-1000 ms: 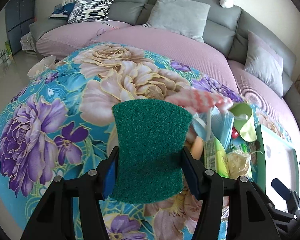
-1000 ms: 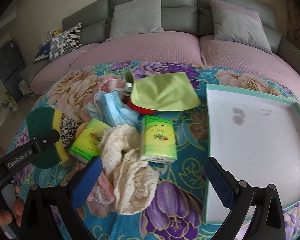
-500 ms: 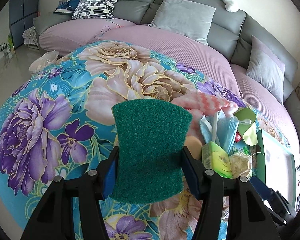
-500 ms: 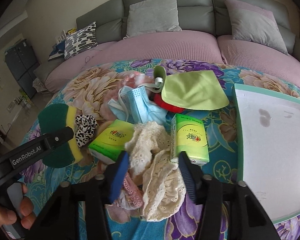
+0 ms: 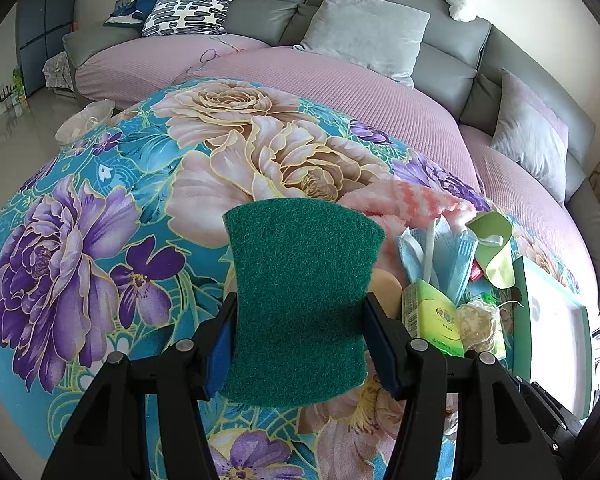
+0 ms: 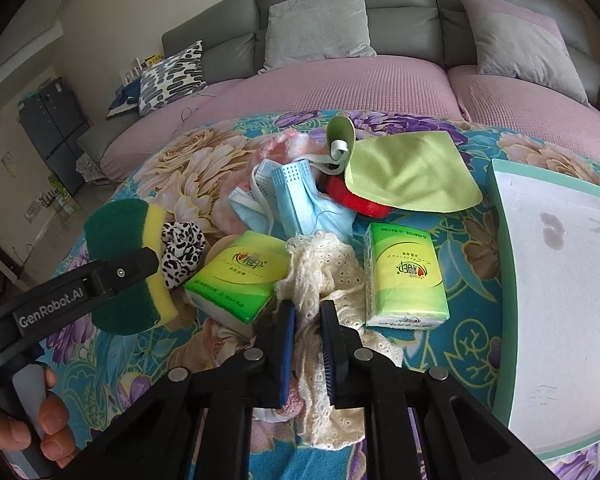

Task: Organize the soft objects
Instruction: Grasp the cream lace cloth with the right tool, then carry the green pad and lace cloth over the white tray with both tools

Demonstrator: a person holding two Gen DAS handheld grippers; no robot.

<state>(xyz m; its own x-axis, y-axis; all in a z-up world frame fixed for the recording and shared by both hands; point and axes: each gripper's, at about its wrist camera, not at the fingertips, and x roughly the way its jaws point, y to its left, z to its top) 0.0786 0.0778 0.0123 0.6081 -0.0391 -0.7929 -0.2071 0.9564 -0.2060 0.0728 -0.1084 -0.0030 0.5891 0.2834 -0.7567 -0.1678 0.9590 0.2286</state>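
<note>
Just left of the white tray [image 6: 560, 280], the cream lace cloth [image 6: 324, 264] lies heaped on the floral desk [image 6: 472, 344], its length running from the right tool [image 6: 307, 344] up toward the blue masks [image 6: 300, 204]. That tool's jaws are closing, the lace bunched between them. The left tool [image 5: 300, 332], further from the tray, clamps a green scouring sponge [image 5: 300, 280].

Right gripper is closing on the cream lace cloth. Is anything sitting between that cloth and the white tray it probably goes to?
Yes. A green tissue pack lies flat on the tablecloth between the lace cloth and the tray. The right gripper, jaws closing with lace between them, would likely need to lift over it.
</note>
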